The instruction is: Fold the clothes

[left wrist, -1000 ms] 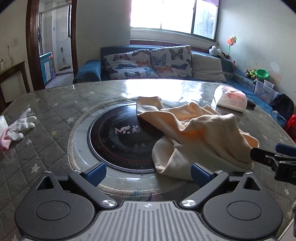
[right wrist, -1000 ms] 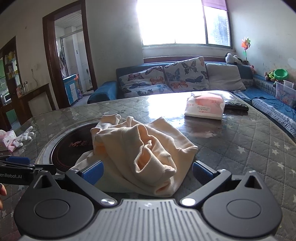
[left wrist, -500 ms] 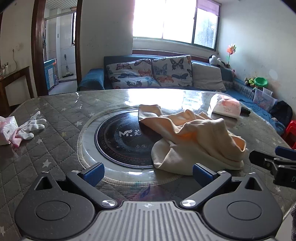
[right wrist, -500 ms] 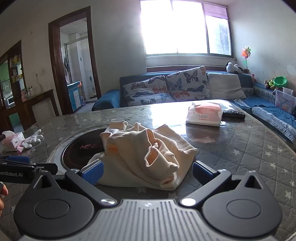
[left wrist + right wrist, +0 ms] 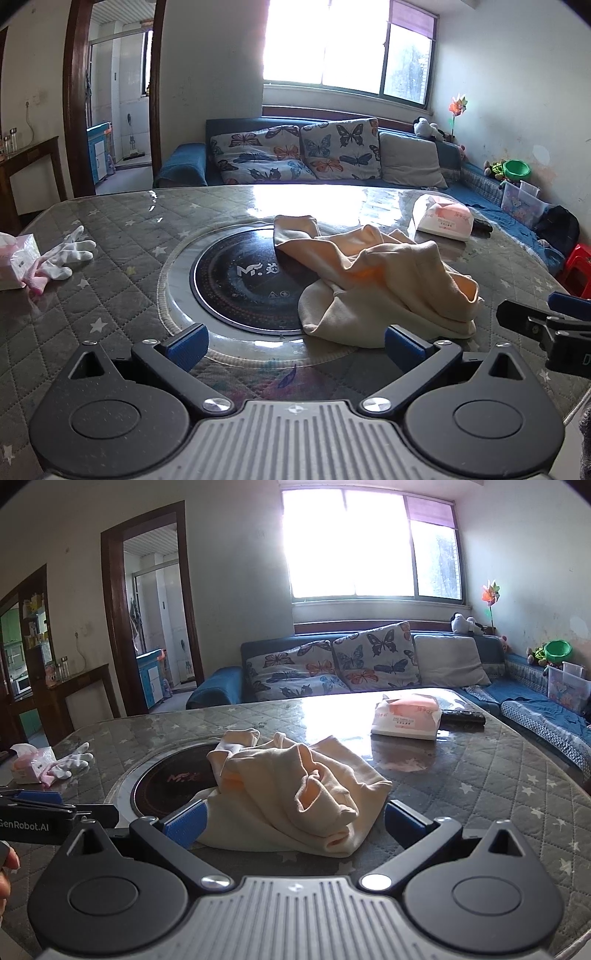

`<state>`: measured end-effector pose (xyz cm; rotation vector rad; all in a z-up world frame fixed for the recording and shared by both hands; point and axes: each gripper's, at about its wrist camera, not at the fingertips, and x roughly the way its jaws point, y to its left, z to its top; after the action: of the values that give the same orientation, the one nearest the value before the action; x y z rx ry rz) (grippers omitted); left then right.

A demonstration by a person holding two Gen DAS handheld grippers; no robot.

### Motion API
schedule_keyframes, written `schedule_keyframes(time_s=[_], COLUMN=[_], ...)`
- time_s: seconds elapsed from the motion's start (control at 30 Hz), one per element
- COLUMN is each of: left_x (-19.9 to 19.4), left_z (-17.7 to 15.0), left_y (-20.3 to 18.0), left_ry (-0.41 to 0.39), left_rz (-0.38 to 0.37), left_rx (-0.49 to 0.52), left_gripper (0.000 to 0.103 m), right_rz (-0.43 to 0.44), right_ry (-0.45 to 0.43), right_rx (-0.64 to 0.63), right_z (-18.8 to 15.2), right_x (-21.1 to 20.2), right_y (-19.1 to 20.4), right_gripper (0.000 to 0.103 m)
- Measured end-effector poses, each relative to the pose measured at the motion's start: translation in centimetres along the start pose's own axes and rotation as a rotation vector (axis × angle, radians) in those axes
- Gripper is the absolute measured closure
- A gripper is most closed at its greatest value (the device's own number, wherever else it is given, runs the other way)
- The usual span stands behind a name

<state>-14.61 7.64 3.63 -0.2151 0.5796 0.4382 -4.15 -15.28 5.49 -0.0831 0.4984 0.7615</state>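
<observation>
Cream garment [image 5: 384, 280] lies crumpled in a heap on the quilted grey surface [image 5: 122, 236], its far-left part draped over the round black hotplate [image 5: 243, 277] set into the middle. One narrow end of the cloth reaches toward the far side of the hotplate.

Left tool [image 5: 293, 341]: fingers spread wide, holding nothing, hovering at the near edge of the surface. The garment sits just beyond and to the right of its opening, near the right blue pad [image 5: 400, 345].

Right tool [image 5: 293, 819]: fingers also spread wide, empty. The near edge of the garment [image 5: 295, 794] lies between the two blue pads, just ahead of them; contact cannot be determined.

Far right on the surface: a pack of tissues [image 5: 406, 716]. Far left: a white glove [image 5: 62, 254].
</observation>
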Motion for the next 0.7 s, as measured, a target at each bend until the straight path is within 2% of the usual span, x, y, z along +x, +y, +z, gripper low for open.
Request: schedule_keyframes(time_s=[0.7], left_x=[4.3], left_z=[0.6], left_y=[0.2], left_ry=[0.090], left_rz=[-0.020], left_rx=[-0.006], left_gripper=[0.000], right_rz=[0.007], right_ry=[0.062], right_rx=[0.007], right_z=[0.4], right_x=[3.7], right_y=[-0.3], right_gripper=[0.000])
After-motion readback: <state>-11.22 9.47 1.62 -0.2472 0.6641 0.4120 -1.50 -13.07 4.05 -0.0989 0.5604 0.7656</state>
